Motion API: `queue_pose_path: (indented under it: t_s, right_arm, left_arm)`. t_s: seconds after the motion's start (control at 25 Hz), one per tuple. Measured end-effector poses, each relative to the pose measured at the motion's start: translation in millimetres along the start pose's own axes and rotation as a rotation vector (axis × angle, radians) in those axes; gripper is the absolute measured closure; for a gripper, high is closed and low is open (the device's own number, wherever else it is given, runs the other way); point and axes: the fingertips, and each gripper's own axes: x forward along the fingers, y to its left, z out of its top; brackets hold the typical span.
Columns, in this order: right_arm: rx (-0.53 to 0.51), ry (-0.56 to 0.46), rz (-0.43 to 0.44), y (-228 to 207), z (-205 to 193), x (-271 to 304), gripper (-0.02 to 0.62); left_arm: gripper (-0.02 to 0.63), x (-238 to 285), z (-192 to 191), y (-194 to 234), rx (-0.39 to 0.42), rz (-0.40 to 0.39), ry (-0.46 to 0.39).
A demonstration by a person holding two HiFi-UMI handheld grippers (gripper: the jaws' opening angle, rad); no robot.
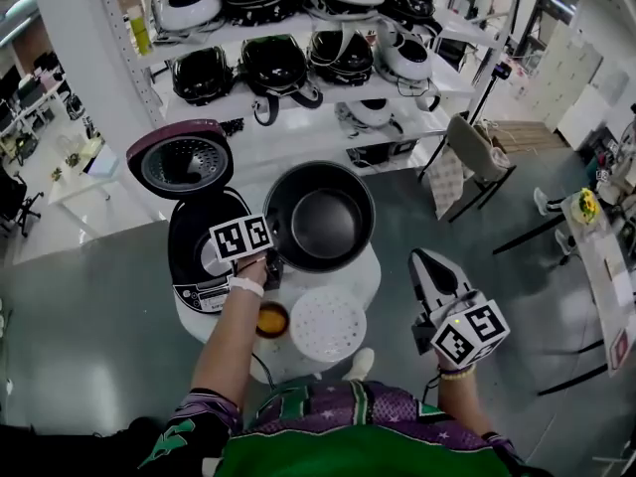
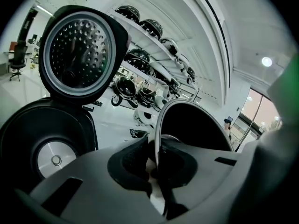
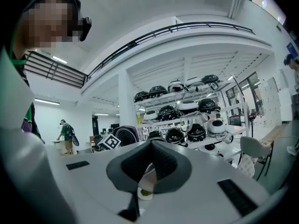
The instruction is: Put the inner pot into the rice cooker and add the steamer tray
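Nearest, holding nothing in closed right gripper (image 1: 425, 259); pinching upward-facing inner pot (image 1: 320, 219) rim with left gripper (image 1: 271, 264), beside open rice cooker (image 1: 187, 238).

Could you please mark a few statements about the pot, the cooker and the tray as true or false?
1. The left tool grips the inner pot by its rim. True.
2. The inner pot already sits inside the rice cooker. False: it is held up beside the cooker, whose cavity is empty.
3. The cooker's lid stands open. True.
4. The right tool holds the steamer tray. False: the tray lies on the white table, and the right tool is shut on nothing, off to the side.
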Motion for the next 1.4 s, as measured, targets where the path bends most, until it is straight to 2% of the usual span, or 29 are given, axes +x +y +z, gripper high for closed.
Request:
queue_pose_path:
  t_s: [0.28, 0.52, 1.04, 1.4]
  right_arm:
    - [-0.011, -0.042, 0.028, 33.9, 15.3, 7.2, 0.589]
    - [-0.009, -0.048, 0.064, 62.7, 14.4, 16.4, 0.589]
    - [-0.011, 0.002, 0.190, 115.4, -6.1, 63.2, 0.589]
    - [0.013, 0.060, 0.212, 121.1, -29.6, 79.6, 0.589]
  left_arm:
    - [0.554, -45.9, 36.1, 14.2, -0.005, -0.002, -0.063]
    - [0.554, -86.3, 55.3, 44.3, -0.031, 0.028, -0.107]
    - [0.554, -162.0, 84.0, 152.6, -0.084, 0.188, -0.186]
    - [0.554, -183.7, 85.5, 214.2, -0.109, 0.289, -0.196]
